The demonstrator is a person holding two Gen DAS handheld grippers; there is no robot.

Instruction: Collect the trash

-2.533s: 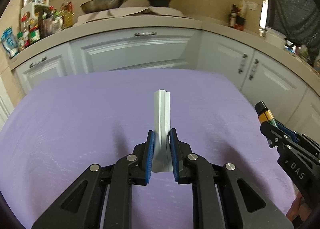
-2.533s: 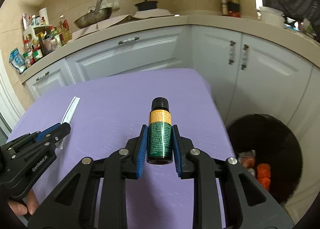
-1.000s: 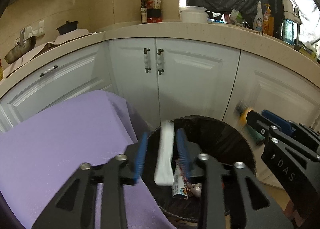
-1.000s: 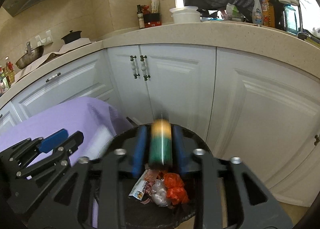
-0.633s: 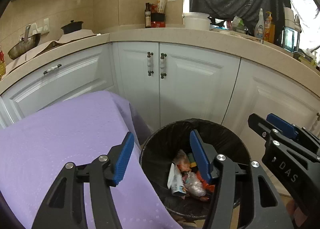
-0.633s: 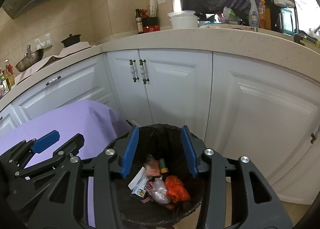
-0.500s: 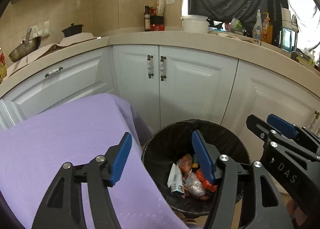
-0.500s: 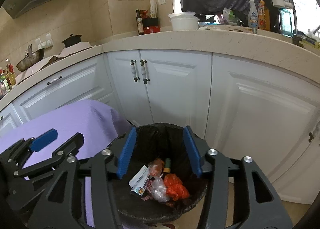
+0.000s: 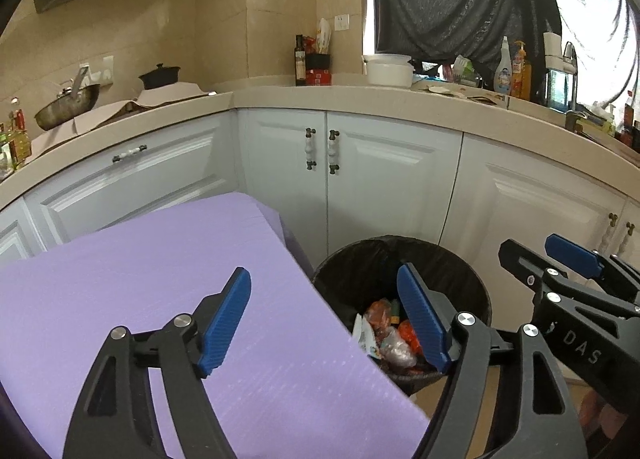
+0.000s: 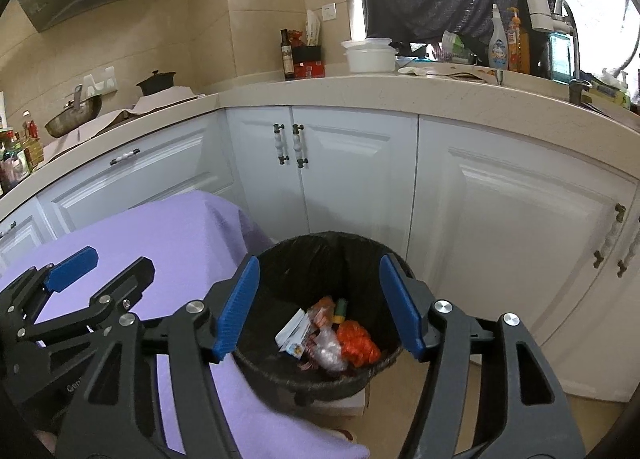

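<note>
White kitchen cabinets [image 9: 380, 179] curve behind the scene in the left wrist view, under a beige counter crowded with bottles and pots; below them a purple-covered table [image 9: 140, 279] fills the lower left, and what shows of it is bare, with no trash lying on it; the left gripper [image 9: 324, 319] hangs with its blue fingers [image 9: 226, 315] wide apart and nothing between them; the left finger sits over the table's edge, the right finger over the black trash bin [image 9: 472, 279] on the floor; inside the bin, just left of that right finger, lies the collected trash [image 9: 390, 333], a heap of wrappers, orange scraps and a small green bottle; to the right of both fingers the right gripper [image 9: 560, 263] reaches in, also spread and holding nothing.

Same cabinets and counter back the right wrist view; the right gripper [image 10: 320, 303] is directly above the trash bin [image 10: 280, 259], fingers [image 10: 400, 303] well apart and empty, framing the bin's mouth; the trash [image 10: 332, 331] lies at the bottom, between and below the fingers; the left gripper [image 10: 100, 263] is off to the left over the table [image 10: 180, 227], apart and empty as well.

Judging from this, the drop into the bin looks complete for both grippers; whether more trash waits on hidden parts of the table cannot be told.
</note>
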